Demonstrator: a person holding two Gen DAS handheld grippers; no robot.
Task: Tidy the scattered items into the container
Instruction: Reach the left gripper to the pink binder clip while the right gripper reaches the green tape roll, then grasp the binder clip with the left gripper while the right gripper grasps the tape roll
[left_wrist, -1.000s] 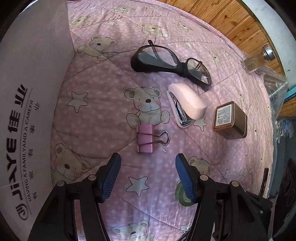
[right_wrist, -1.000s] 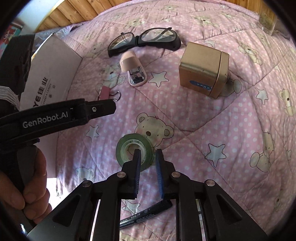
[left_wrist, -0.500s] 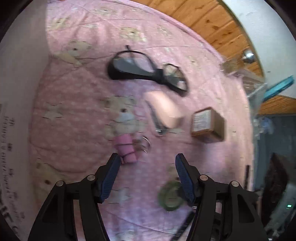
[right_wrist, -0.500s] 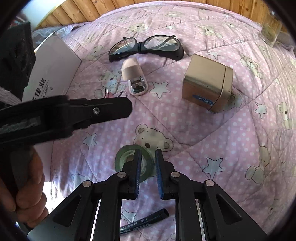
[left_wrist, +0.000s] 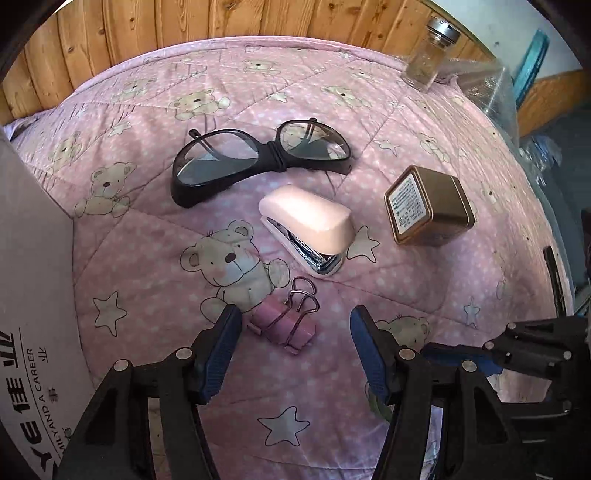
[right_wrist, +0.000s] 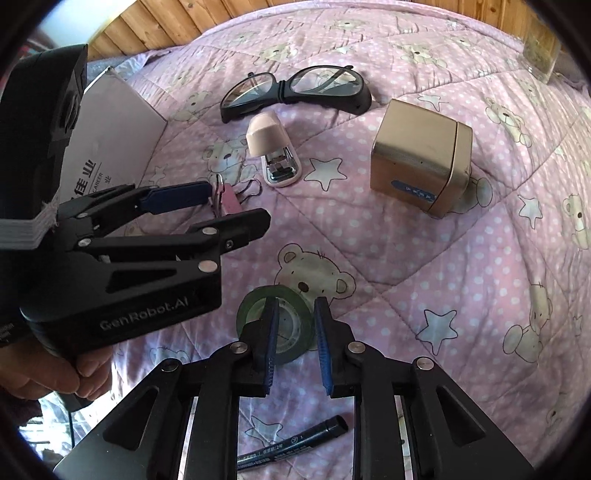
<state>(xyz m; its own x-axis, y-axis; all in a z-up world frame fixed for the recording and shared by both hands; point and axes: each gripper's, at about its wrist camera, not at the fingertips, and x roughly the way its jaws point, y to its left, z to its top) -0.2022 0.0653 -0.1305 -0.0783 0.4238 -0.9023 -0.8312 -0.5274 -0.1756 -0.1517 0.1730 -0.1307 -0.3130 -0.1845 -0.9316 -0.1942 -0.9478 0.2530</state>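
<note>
A pink binder clip (left_wrist: 282, 326) lies on the quilt between the spread fingers of my open left gripper (left_wrist: 295, 332), touching neither pad. From the right wrist view the same left gripper (right_wrist: 221, 210) hovers over the clip (right_wrist: 229, 197). A green tape roll (right_wrist: 275, 321) lies flat under my right gripper (right_wrist: 295, 326). Its fingers stand a narrow gap apart, straddling the roll's right wall without visibly pinching it. Beyond lie a pink stapler (left_wrist: 310, 225), black glasses (left_wrist: 258, 158) and a gold tin (left_wrist: 428, 206). The cardboard box (left_wrist: 33, 266) stands at the left.
A black marker (right_wrist: 291, 446) lies on the quilt under the right gripper's frame. A glass jar (left_wrist: 430, 55) stands at the far right edge, by clear plastic wrap. A hand (right_wrist: 55, 373) holds the left gripper's handle. A wooden wall backs the bed.
The left gripper swung, tilted up and closed in on the binder clip, which now sits between its fingers. The right gripper moved forward over the tape roll.
</note>
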